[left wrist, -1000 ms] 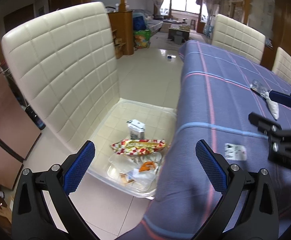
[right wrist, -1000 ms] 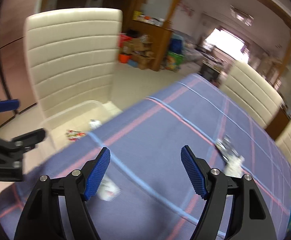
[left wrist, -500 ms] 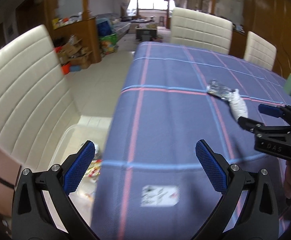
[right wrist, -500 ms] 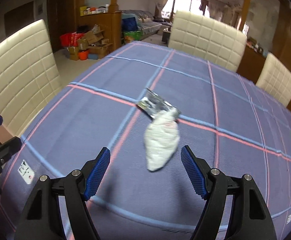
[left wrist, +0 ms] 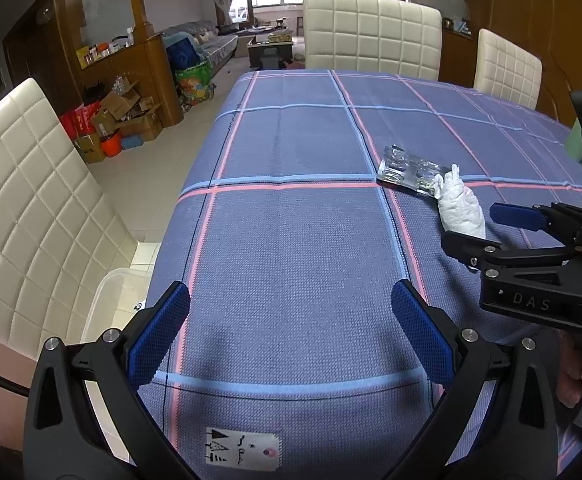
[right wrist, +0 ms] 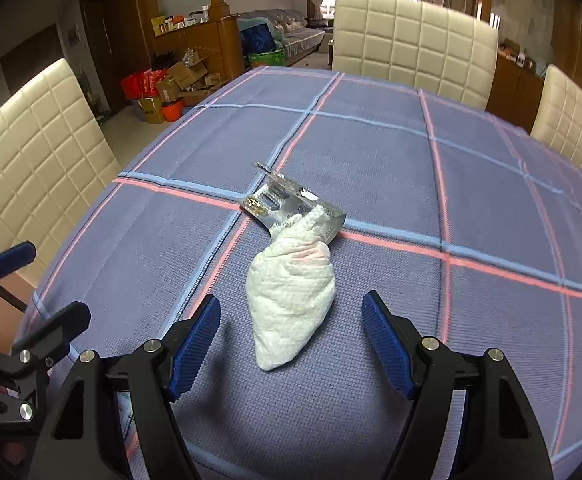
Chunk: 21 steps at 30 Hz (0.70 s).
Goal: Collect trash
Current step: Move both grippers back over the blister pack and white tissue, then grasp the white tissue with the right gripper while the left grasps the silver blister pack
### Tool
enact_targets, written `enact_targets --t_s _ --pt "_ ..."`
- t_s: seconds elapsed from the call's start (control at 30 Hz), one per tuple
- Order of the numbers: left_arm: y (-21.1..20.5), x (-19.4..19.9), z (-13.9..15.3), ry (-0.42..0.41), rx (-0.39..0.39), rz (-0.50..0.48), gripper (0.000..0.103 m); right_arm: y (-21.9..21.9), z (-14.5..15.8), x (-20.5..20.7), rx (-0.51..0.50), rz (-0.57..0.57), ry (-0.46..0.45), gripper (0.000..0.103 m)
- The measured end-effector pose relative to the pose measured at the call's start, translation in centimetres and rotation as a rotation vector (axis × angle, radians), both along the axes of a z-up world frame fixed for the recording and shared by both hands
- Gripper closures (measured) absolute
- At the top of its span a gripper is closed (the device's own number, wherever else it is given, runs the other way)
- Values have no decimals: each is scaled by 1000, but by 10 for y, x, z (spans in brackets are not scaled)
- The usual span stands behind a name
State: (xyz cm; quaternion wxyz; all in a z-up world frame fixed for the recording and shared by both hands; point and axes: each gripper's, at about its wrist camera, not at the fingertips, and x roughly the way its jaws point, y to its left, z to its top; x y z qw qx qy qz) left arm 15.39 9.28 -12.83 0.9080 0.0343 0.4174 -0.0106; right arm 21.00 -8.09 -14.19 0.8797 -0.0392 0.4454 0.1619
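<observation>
Your right gripper (right wrist: 291, 344) hangs w/ jaws apart over the crumpled tissue (right wrist: 293, 296), not touching; left gripper (left wrist: 289, 330) also spread, nothing between

Both tongs tilted down, jaws wide, nothing gripped: left tongs (left wrist: 291, 328), right tongs (right wrist: 291, 336) alongside.

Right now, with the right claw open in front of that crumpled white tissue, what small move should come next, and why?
Probably ease the right claw forward and down until its open jaws straddle the crumpled tissue, then close. The tissue lies on the tablecloth just ahead of the fingertips, roughly centred between them, not yet gripped. Its far end touches the clear blister pack, so grip the near end.
</observation>
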Motion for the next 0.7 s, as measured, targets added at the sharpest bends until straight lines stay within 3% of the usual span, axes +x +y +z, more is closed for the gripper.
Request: enact_targets --t_s 0.07,0.13,0.2,0.33,0.7 --pt "-3 1 1 2 4 -3 4 0 0 -2 -8 7 -2 44" --pt "-6 0 2 0 5 -9 4 0 0 -4 -16 19 0 68" --pt "-9 -2 4 -4 6 -17 4 -1 3 -11 -29 33 -12 81" --pt "-18 -9 9 -14 10 -36 4 -6 12 -26 -40 36 -52 86" --pt "-41 -13 14 -17 -4 -68 4 -45 30 -51 -53 -21 -108 87"
